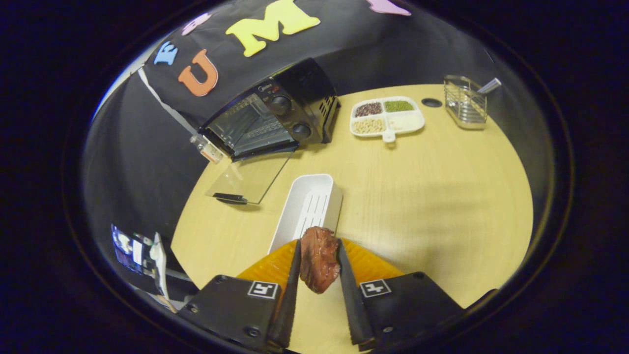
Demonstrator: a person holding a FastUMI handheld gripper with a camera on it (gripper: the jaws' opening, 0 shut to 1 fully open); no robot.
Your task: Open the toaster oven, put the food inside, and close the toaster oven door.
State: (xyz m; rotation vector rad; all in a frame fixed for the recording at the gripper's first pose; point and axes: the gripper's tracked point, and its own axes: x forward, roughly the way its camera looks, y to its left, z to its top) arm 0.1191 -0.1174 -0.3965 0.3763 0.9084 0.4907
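A reddish-brown piece of meat point(318, 258) is pinched between both fingers of my gripper point(318, 253), lifted above the wooden table point(432, 196). Beyond the fingers and to the left stands the black toaster oven point(275, 115). Its glass door point(250, 177) hangs open, folded down flat toward me, with the dark handle point(230, 198) at its near edge. The oven's cavity looks dark and I cannot tell what is inside. Just ahead of the fingers lies an empty white rectangular tray point(309, 206).
A white divided dish point(387, 118) of beans and grains sits beyond the tray, right of the oven. A metal wire holder point(464, 103) with a utensil stands further right. A small dark hole point(431, 102) marks the table's far side.
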